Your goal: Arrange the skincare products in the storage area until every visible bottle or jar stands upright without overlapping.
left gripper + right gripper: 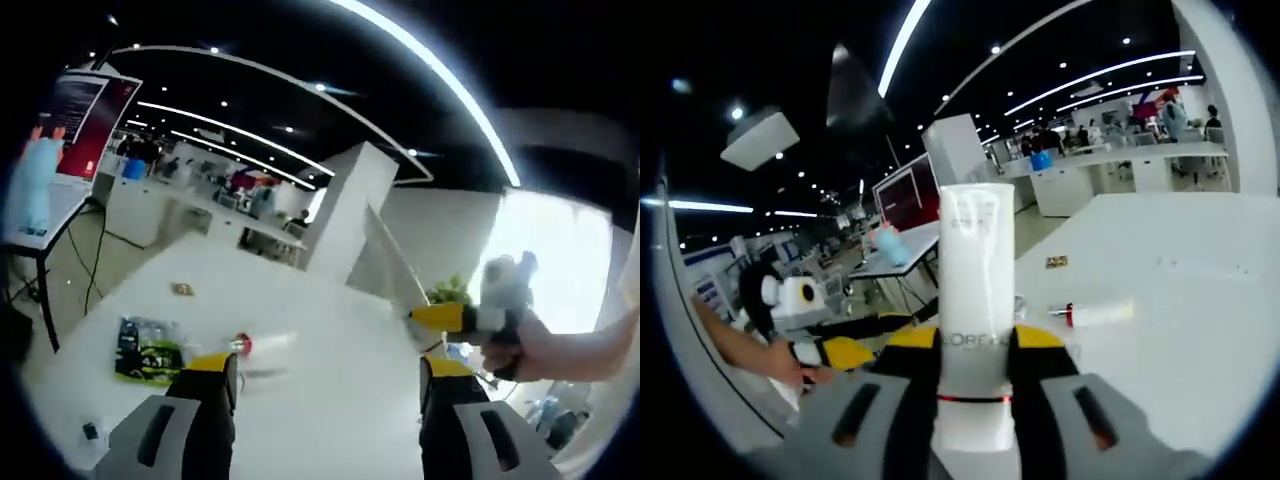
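Clearly the right gripper (976,350) has its jaws closed on a white L'Oréal tube (977,300), held upright and lifted off the white surface (1180,320), presumably so it can be carried over and stood on its base rather than dragged. In the left gripper view the left gripper (330,385) has its jaws spread wide with nothing between them, hovering above the surface as though ready for the next pick. Ahead of it a small clear bottle with a red cap (265,345) lies on its side, so it needs righting; the same bottle appears in the right gripper view near the tube. Beside it sits a dark green-and-black packet (145,350), possibly a sachet pack, though blur makes that uncertain. A small brownish item (182,289) rests farther back, well apart from the others.
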A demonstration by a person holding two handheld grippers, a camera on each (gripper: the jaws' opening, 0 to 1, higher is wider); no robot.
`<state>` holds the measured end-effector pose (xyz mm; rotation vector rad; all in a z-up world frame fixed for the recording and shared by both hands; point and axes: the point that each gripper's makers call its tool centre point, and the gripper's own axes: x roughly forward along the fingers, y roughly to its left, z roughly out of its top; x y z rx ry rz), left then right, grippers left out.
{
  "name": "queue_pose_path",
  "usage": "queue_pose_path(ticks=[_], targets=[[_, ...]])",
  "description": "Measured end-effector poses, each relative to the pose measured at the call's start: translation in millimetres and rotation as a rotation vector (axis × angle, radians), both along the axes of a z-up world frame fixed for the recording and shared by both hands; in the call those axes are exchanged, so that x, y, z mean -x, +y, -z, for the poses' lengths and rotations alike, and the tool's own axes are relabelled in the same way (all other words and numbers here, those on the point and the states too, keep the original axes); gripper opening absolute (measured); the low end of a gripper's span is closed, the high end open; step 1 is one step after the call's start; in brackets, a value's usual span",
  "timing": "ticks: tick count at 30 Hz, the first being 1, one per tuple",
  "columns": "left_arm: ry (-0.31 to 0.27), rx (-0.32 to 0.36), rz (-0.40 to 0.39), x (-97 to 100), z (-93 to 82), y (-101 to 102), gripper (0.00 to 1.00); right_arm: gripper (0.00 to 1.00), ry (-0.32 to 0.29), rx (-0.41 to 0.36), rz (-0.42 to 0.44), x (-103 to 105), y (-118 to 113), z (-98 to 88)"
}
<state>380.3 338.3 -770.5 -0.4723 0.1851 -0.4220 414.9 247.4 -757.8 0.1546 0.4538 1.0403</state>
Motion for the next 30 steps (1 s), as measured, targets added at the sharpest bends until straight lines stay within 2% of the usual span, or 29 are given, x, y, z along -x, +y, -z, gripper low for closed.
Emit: queue_pose_path(ticks=[5,7,11,18,19,24,26,30], targets=[[0.036,0.116,0.025,0.4,-7.5,-10,0.77,0.26,-0.014,0.025,-0.011,10,3,7.8],[0.081,0.188,0.055,1.4,-8.2,-18,0.74,0.26,-0.037,0.049,-0.027,18,6,10.4],[0.124,0.264,0.112,3.3,-10.2,-35,0.65,0.26,-0.051,0.070,-0.055,30,12,14.0],[0.134,0.309,0.134,4.2,-13.0,-47,0.64,0.26,-0.064,0.114,-0.093,51,22,25.6],[0.142,0.318,0.138,4.5,-11.7,-48,0.62,0.26,-0.069,0.124,-0.100,54,24,27.7],[0.221,0.355,0.202,14.3,1.0,-56,0.41,0.26,-0.066,0.140,-0.121,69,30,32.3],[0.223,0.371,0.206,15.3,1.6,-56,0.36,0.26,-0.070,0.142,-0.124,71,33,32.3],[0.227,0.354,0.203,17.1,4.0,-55,0.34,0.27,-0.100,0.188,-0.167,80,43,36.3]])
